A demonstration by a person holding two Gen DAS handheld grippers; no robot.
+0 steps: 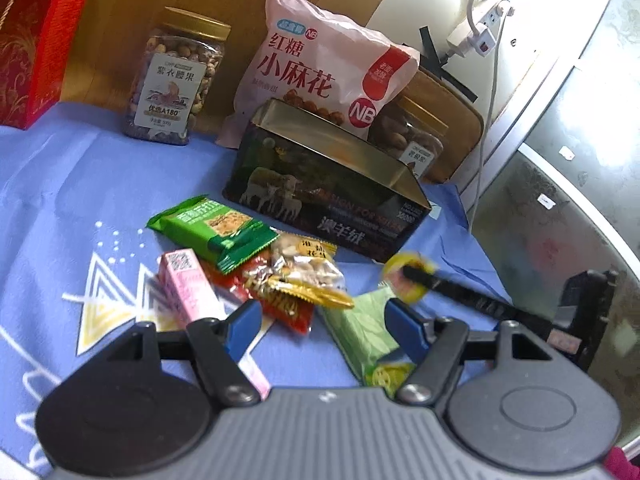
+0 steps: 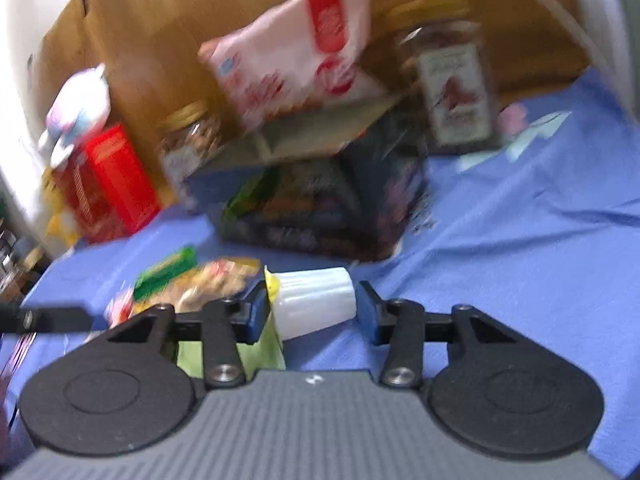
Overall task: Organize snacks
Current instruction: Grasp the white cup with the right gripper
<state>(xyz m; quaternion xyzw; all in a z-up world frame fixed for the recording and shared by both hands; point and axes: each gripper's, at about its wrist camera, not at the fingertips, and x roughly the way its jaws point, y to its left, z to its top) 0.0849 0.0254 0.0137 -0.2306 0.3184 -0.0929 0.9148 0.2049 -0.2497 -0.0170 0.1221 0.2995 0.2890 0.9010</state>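
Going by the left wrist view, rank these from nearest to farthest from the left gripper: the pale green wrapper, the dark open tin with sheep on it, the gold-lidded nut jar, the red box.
From the left gripper:
1. Pale green wrapper, lying between the fingers, towards the right one.
2. Dark open tin with sheep on it, straight ahead on the blue cloth.
3. Gold-lidded nut jar, back left, by the wooden board.
4. Red box, far left corner.

blue cloth (image 1: 60, 184), power strip (image 1: 476, 36)

— What do those two tools look like?
— Same build: the left gripper (image 1: 320, 320) and right gripper (image 2: 312, 312) have blue pads, black linkage arms, silver screws, ribbed grey bodies.
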